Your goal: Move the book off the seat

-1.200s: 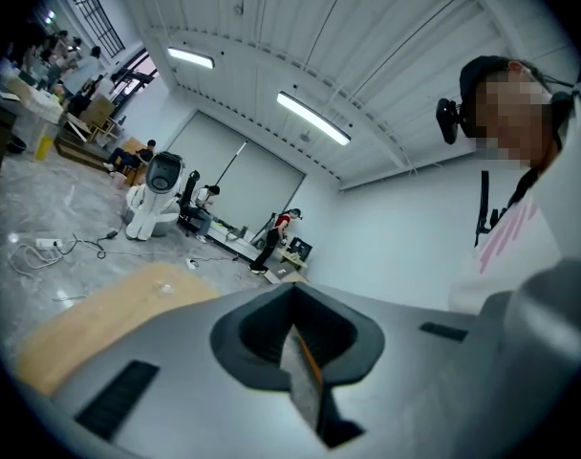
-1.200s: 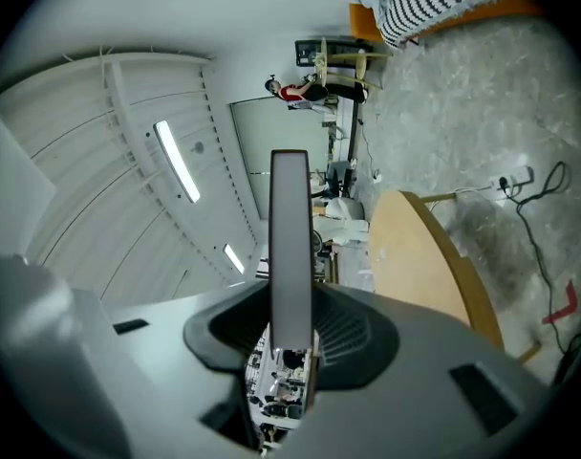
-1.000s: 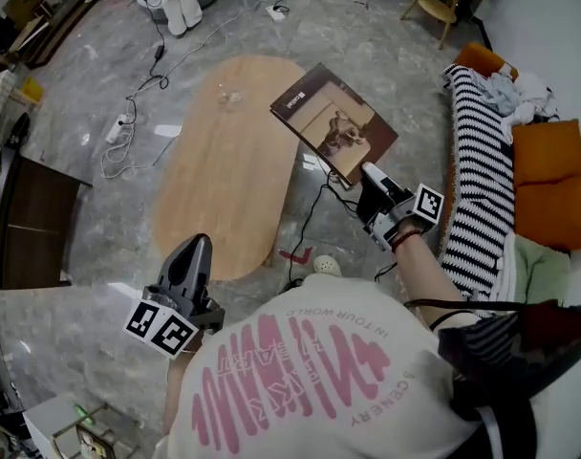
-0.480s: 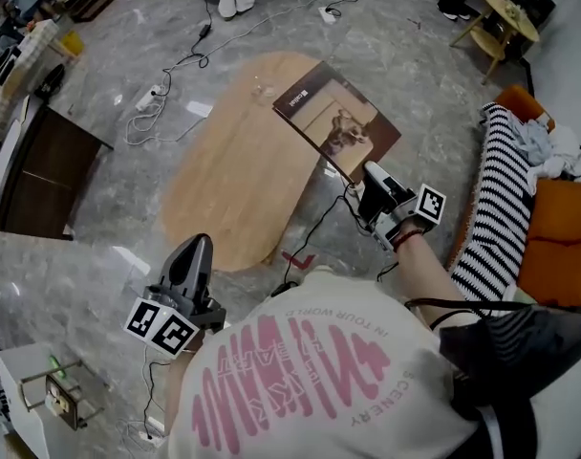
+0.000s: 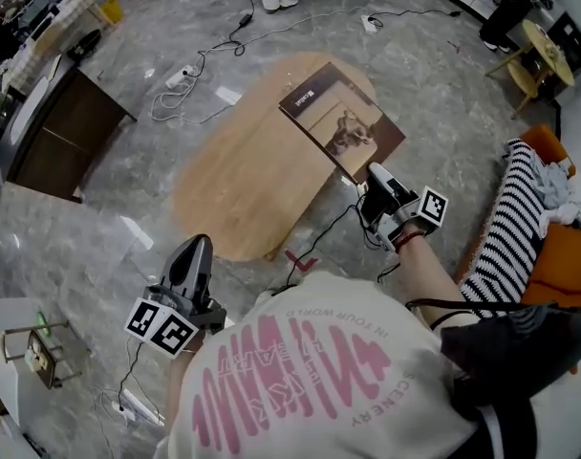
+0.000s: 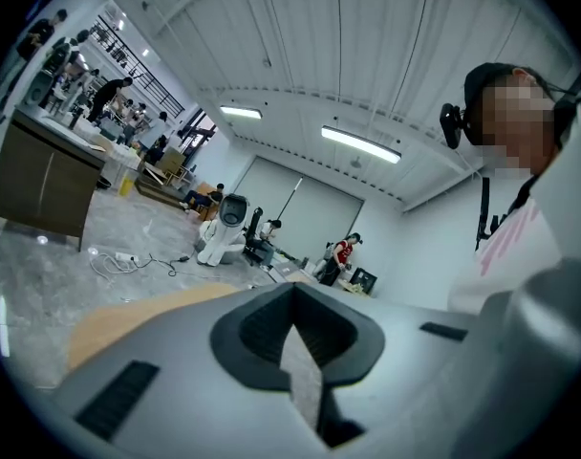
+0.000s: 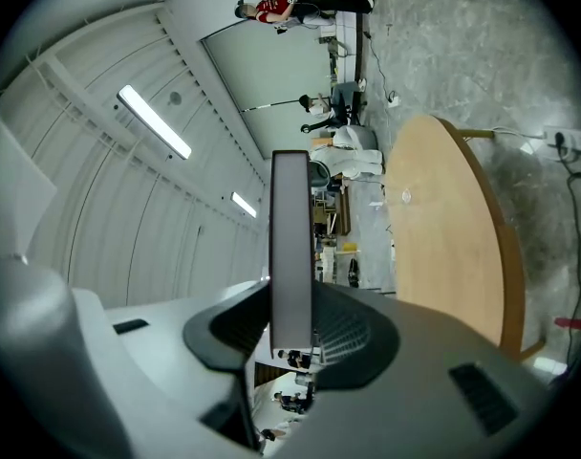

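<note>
Since a second ago the sofa [image 5: 537, 143] has slid out to the right edge of the head view. The book [image 5: 341, 132] now hangs over the far right end of the worktop [image 5: 243, 180]; before, it only overlapped that edge. The hold looks the same across the head frames.

Right tool [image 5: 375, 174]: pinching the book by its near corner. Cover faces up; the book is tilted, carried in the air, not touching the wood. From this tool's own camera I see the book edge-on, a pale slab standing straight between the two pads, both pressed on it.

Left tool [image 5: 195, 247]: jaws pressed together, nothing between them. It is held low beyond the near end of the worktop, well apart from the book, and has no part in this step.

Step in hand, as I judge it: transfer. The book is clear of the seat, and the striped blanket [image 5: 505, 218] carries none of it. Only the set-down is left.

Next move calls for:
- lowering the right tool until the book's far edge meets the wood
- laying the book flat
- spreading the jaws

Risk: a one-corner hold on a wide book lets it swing, so the descent should be slow. The cable [image 5: 314, 237] on the floor below the near right edge is out of the way.
</note>
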